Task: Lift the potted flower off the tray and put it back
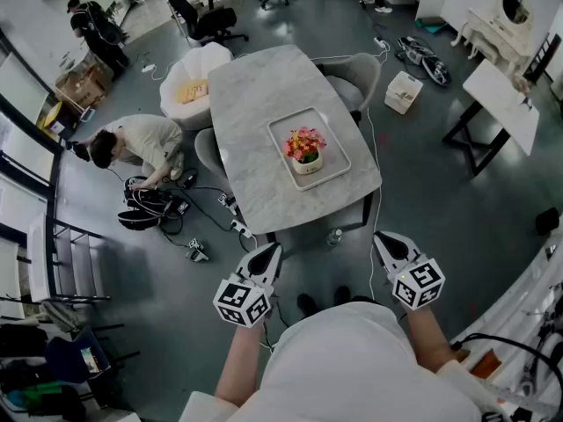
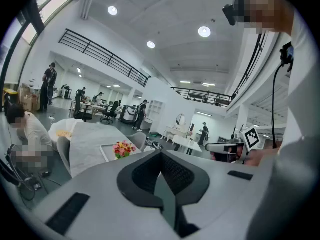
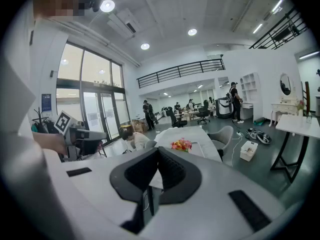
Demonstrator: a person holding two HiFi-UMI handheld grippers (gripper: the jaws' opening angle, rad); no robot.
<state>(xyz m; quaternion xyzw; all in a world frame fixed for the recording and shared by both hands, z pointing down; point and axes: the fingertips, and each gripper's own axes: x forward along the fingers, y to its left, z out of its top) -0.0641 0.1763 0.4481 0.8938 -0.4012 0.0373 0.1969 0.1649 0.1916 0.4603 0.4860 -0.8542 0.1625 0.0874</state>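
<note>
Left gripper (image 1: 266, 253) and right gripper (image 1: 385, 241): both with jaws closed together, nothing between them. Potted flower (image 1: 305, 150) stands on the tray (image 1: 283, 130) on the table (image 1: 255, 86), well ahead of both grippers.

From the left gripper view, we lose the near end of the table (image 2: 89, 140) and a corner of its tray (image 2: 107, 152) behind the left gripper (image 2: 161, 159). From the right gripper view, the potted flower (image 3: 181, 145) on the table is too small to show us its pot.
</note>
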